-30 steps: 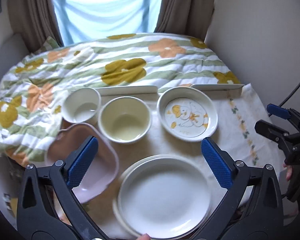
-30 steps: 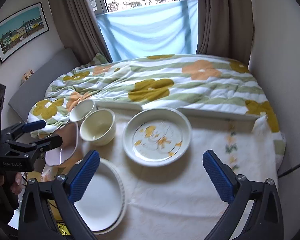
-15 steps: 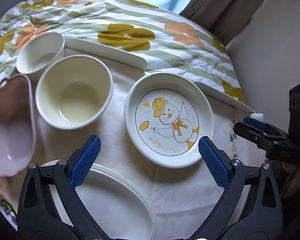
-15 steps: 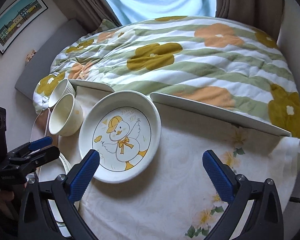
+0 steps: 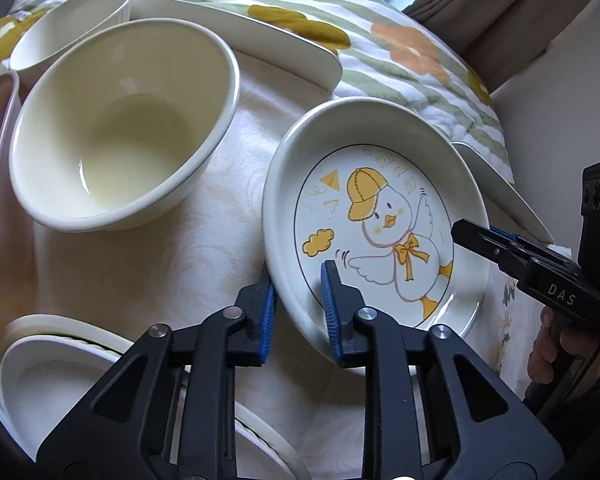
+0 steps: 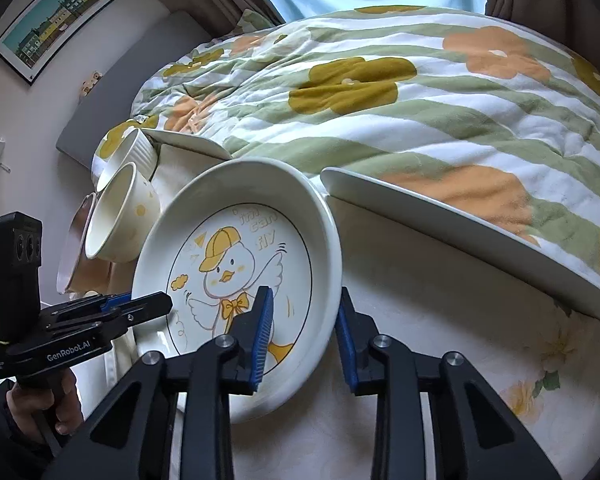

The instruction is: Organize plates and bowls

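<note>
Both tools grip the duck plate at frame centre: left tool pinches its near-left rim, right tool its near-right rim. Cream bowl sits upper left on the surface.

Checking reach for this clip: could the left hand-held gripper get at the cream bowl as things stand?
Probably not right away: the left hand-held gripper straddles the duck plate's rim. The cream bowl sits unobstructed just left of it.
</note>
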Demonstrator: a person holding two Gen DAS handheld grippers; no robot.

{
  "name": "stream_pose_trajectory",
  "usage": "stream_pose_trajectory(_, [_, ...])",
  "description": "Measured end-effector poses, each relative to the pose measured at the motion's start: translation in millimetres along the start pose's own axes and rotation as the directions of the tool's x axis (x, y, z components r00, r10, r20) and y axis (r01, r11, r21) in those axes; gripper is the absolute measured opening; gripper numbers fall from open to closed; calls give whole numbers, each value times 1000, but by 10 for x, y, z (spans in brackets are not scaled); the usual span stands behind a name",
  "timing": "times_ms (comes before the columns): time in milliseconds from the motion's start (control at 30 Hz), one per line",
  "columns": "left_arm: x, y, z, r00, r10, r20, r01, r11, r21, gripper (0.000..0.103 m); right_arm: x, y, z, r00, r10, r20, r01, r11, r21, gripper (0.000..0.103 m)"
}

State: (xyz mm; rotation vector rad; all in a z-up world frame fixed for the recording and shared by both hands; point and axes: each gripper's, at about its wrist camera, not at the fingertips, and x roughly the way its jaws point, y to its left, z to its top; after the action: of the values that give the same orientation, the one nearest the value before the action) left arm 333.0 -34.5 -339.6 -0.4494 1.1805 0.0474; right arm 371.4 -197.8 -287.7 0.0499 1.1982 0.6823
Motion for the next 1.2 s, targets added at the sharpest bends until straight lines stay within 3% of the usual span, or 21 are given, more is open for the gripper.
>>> stream_pose_trajectory(167, [6, 58, 17, 1000, -5, 17, 5, 1000, -21, 15, 44, -42, -1, 1000, -19, 9, 19, 1000, -12, 15])
stream_pose_trajectory(433, [-92, -55, 28, 997, 53, 57, -55, 998, 34, 15, 2, 26, -27, 999, -23, 24, 24, 999, -46, 15])
stream_pose_trajectory(633, [-397, -66, 42, 995, 42, 91, -48, 996, 70, 15, -192, 184, -91, 997, -33, 65, 37, 998, -49, 15])
stream_pose_trajectory(900, [-1107, -35, 19, 990, -28, 139, 3, 984, 178, 15, -710, 692, -261, 985, -78, 154, 80, 997, -6, 15])
stream_pose_trajectory(1200, [-1800, 306, -123, 985, -118, 122, 71, 941, 331, 15, -1094, 1519, -706, 957, -173, 235, 152, 983, 108, 15])
